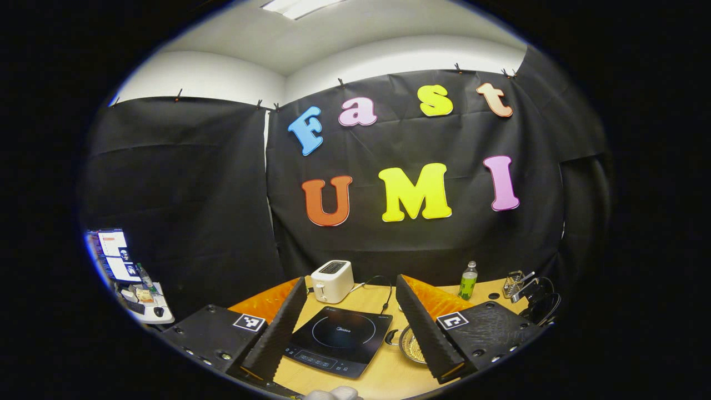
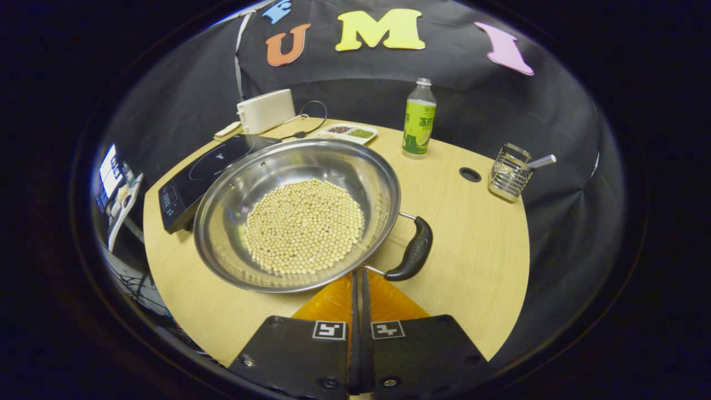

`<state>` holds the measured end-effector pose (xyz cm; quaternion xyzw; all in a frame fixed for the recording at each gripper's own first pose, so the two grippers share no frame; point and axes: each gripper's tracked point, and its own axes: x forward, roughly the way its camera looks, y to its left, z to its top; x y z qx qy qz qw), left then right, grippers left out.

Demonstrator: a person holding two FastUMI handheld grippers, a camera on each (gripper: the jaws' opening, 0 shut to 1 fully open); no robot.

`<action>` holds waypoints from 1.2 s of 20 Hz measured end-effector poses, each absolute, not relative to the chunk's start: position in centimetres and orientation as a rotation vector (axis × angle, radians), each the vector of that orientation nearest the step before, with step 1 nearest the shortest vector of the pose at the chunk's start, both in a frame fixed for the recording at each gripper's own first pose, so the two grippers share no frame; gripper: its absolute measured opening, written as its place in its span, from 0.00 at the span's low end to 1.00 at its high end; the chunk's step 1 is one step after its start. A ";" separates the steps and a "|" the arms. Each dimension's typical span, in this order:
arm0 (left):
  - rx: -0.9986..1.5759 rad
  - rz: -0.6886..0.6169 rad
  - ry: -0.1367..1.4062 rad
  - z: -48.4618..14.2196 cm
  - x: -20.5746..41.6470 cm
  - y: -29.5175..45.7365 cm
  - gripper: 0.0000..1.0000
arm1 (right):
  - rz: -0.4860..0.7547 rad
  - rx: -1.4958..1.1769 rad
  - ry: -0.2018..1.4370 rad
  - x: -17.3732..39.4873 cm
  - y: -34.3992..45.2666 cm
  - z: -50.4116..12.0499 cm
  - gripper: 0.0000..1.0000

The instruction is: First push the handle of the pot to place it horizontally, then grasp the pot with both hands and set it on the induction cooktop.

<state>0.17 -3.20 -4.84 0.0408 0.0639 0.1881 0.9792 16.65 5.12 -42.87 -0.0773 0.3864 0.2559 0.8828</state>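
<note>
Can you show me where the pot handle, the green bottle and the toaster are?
pot handle [image 2: 414,254]: right gripper view, middle of the dark grip.
green bottle [image 2: 419,123]: right gripper view, on its label.
toaster [image 1: 332,282]: left gripper view, on its white front side.

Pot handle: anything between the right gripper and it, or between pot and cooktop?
Nothing visible. In the right gripper view, the right gripper, fingers together, sits just short of the pot's handle with only bare table between. The pot already borders the induction cooktop, nothing between them.
</note>
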 end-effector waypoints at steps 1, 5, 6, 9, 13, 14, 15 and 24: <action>0.082 0.383 0.132 -5.0 0.3 -3.3 0.96 | 0.537 -0.163 0.803 16.7 5.0 -42.8 0.01; 0.070 0.364 0.149 -6.0 0.9 -3.8 0.96 | 0.531 -0.158 0.788 16.1 4.5 -42.2 0.04; 0.066 0.351 0.154 -6.4 1.2 -3.8 0.96 | 0.520 -0.154 0.786 15.9 4.2 -41.9 0.04; 0.061 0.300 0.175 -8.0 2.6 -3.5 0.96 | 0.472 -0.127 0.779 14.9 3.5 -41.0 0.01; 0.047 0.202 0.203 -10.6 4.4 -2.8 0.96 | 0.388 -0.088 0.785 13.0 3.0 -39.7 0.04; 0.036 0.177 0.213 -11.5 4.8 -2.6 0.96 | 0.368 -0.075 0.781 12.5 2.9 -39.2 0.01; 0.021 0.150 0.226 -12.3 5.1 -2.4 0.96 | 0.345 -0.068 0.776 12.0 2.9 -38.7 0.02; -0.029 -0.072 0.342 -21.4 6.4 -1.6 0.97 | 0.120 -0.002 0.718 6.8 2.3 -34.4 0.60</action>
